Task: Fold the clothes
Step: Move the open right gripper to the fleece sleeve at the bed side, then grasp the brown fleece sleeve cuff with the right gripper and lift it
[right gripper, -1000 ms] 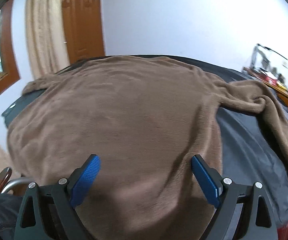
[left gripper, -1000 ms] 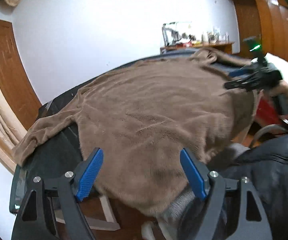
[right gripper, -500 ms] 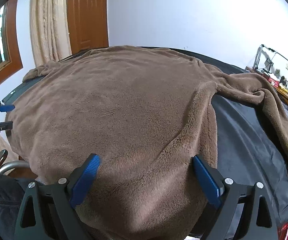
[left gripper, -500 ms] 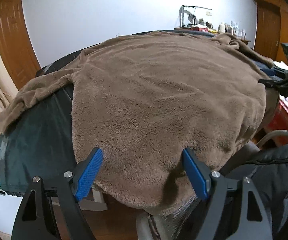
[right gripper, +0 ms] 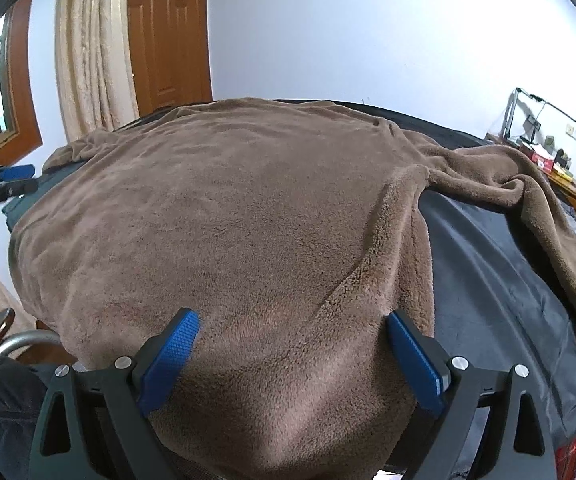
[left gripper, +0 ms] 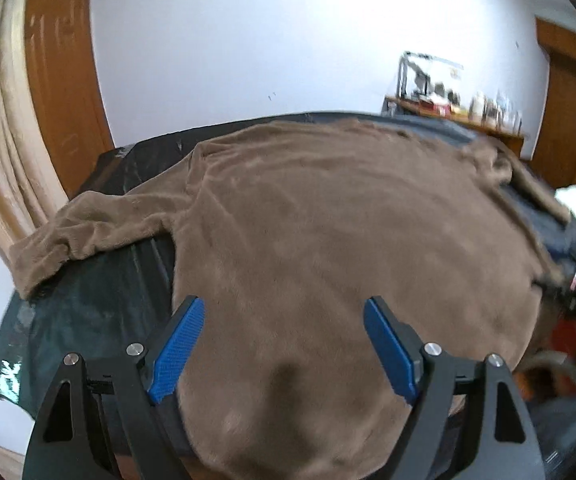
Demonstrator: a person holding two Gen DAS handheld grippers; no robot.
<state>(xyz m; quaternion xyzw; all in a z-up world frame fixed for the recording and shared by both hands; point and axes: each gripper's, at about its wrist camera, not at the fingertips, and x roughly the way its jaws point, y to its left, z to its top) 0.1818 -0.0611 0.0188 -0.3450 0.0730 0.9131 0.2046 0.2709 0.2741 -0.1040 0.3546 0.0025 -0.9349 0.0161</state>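
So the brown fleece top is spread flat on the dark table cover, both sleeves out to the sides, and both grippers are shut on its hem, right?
Not quite: neither gripper is shut. The left gripper and right gripper are both open over the near hem, blue pads wide apart, as each wrist view shows. The rest stands: the brown fleece top lies spread on the dark table cover, sleeves out.

Soft, even daylight is filling both views, and the pale wall is glowing faintly blue. Fisheye distortion is bowing the wooden door frames and darkening the corners into black vignettes. Motion blur is smearing the right side of the left wrist view. The fuzzy brown fleece garment (right gripper: 247, 220) is showing crisp pile in the right wrist view, with a soft shadow pooling along its lower centre.
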